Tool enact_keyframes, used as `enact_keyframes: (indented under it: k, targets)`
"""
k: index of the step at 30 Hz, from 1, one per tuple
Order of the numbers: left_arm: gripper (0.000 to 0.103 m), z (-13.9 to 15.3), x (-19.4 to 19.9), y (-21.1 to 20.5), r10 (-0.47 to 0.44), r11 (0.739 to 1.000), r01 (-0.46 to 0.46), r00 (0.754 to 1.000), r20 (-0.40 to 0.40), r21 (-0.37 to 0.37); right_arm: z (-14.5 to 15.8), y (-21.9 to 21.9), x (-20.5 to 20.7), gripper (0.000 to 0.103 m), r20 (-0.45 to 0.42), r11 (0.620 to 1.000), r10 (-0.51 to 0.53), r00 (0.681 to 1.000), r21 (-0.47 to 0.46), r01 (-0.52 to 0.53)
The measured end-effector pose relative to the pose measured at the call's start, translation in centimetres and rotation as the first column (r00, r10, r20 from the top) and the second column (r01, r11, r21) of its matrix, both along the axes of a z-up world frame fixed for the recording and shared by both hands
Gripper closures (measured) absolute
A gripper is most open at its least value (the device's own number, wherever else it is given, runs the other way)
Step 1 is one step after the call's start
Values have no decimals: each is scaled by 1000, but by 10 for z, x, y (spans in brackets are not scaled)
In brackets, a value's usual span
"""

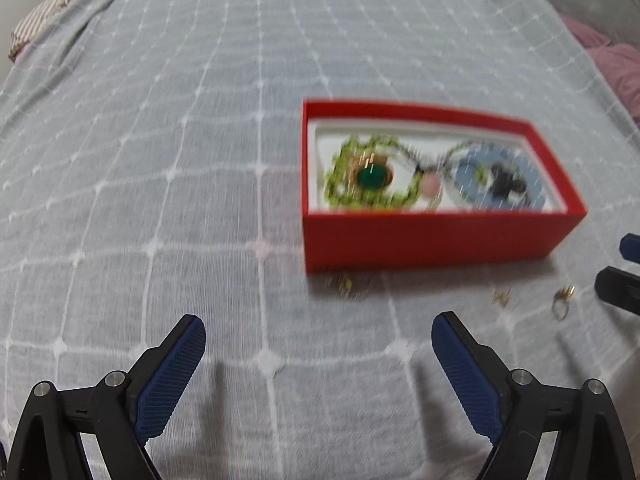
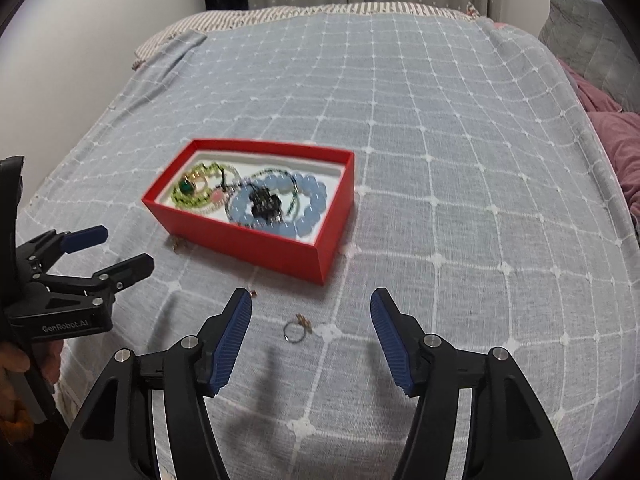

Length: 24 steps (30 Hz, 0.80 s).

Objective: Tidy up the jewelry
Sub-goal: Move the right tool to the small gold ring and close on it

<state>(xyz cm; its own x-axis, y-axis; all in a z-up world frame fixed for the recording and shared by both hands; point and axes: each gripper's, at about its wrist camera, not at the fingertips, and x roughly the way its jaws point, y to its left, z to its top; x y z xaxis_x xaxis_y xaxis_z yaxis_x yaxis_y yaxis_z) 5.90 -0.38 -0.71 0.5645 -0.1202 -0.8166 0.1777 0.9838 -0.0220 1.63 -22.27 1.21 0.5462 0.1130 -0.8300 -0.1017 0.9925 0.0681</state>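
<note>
A red box (image 1: 432,236) (image 2: 256,246) sits on the bed and holds a green bead necklace (image 1: 360,178) (image 2: 192,194), a blue bead bracelet (image 1: 500,178) (image 2: 308,216) and a dark piece. A silver ring (image 2: 295,330) (image 1: 562,302) lies on the cover in front of the box, just ahead of my open, empty right gripper (image 2: 311,312). Small gold pieces (image 1: 344,282) (image 2: 176,243) lie by the box's near wall; another (image 1: 502,297) lies left of the ring. My left gripper (image 1: 319,332) (image 2: 128,248) is open and empty, left of the box.
The bed has a grey-blue checked cover (image 2: 440,160). A pink blanket (image 2: 616,132) and a grey pillow (image 2: 592,40) lie at the right edge. A striped sheet (image 2: 320,10) shows at the far end.
</note>
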Motion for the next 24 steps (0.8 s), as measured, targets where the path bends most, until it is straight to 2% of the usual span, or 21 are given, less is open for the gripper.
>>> enact_keyframes:
  k: [8, 14, 19, 24]
  targets:
    - [8, -21, -5, 5, -7, 999, 10, 997, -74, 42, -27, 1, -7, 38, -82, 998, 10, 997, -59, -15]
    - [8, -25, -6, 9, -8, 999, 13, 996, -84, 49, -42, 7, -13, 38, -109, 993, 37, 993, -107, -49]
    - [8, -24, -6, 10, -6, 999, 10, 996, -85, 47, -49, 13, -17, 38, -85, 987, 61, 994, -140, -73]
    - [8, -24, -6, 8, -13, 999, 15, 997, -76, 38, -52, 13, -15, 38, -56, 988, 66, 996, -135, -73]
